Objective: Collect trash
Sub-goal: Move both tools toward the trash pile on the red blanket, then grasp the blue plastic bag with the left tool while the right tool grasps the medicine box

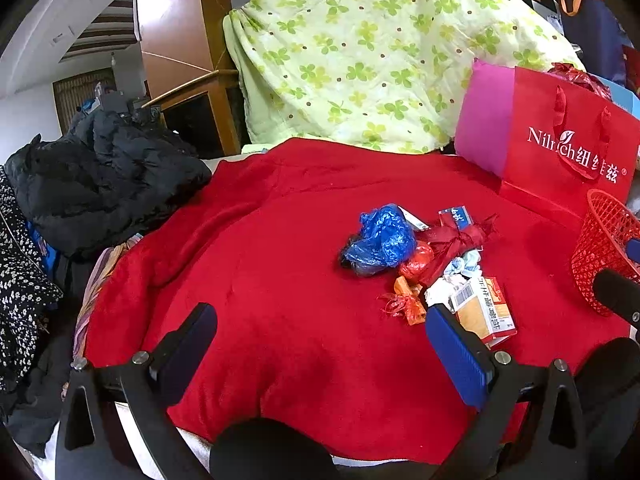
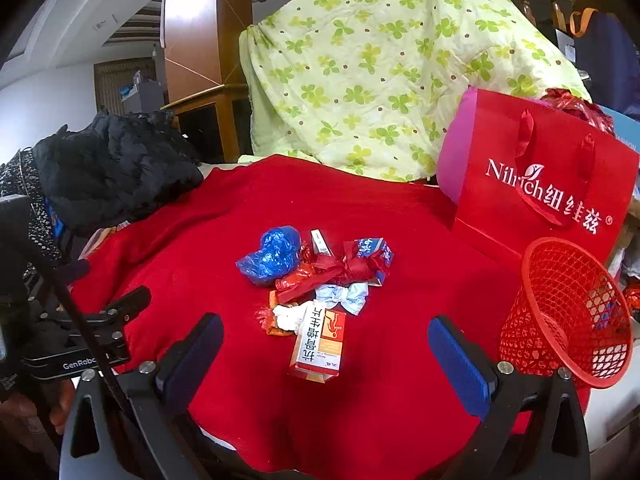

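While both grippers [image 1: 320, 344] [image 2: 326, 354] gape empty: med box [image 2: 319, 342] flat, long axis toward R gripper, w/ basket [image 2: 568, 312] tipped.

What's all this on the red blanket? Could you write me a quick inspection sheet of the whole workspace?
Surface: red blanket, rumpled, spread flat.
Job's things: trash pile in the middle: blue plastic bag, medicine box, red wrappers, white tissue. Red mesh basket at the right, tilted, a few bits visible through the mesh.
Clutter: red gift bag, black jacket.
Grippers: left gripper and right gripper both open, holding nothing.
Cables: black cord beside the left gripper.
Surroundings: green clover quilt, wooden pillar.
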Available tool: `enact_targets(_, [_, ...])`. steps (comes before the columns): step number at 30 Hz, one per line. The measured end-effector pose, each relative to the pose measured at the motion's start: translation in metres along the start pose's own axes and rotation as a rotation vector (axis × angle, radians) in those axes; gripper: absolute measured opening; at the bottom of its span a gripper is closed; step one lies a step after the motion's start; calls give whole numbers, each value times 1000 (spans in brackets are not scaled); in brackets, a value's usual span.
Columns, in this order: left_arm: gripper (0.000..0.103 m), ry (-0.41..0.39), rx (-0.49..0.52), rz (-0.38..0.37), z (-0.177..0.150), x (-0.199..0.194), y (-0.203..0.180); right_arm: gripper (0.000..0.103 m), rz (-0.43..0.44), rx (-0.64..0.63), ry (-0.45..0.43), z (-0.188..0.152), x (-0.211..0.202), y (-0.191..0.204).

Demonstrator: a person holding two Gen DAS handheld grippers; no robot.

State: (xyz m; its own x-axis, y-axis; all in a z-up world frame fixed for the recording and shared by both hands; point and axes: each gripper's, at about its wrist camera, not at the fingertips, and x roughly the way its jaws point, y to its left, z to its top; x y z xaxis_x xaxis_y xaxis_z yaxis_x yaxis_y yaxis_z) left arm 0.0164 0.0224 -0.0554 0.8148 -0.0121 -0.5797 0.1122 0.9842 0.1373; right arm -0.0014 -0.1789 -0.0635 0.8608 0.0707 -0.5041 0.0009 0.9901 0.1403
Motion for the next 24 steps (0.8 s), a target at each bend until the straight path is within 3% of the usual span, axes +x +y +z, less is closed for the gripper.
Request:
enact_targets(8, [103, 28, -9, 11, -4, 20, 5, 103, -10, -3, 57, -4, 20, -1])
enact_targets(13, [103, 59, -12, -5, -1, 44, 10, 103, -14, 18, 156, -10, 48, -9])
enact_targets(20, [103, 127, -5, -122, 21, 108, 18, 103, 68, 182, 292, -26, 115, -24])
enact_targets(24, [103, 162, 1, -190, 42, 147, 14, 93, 89, 197, 355, -33, 148, -16])
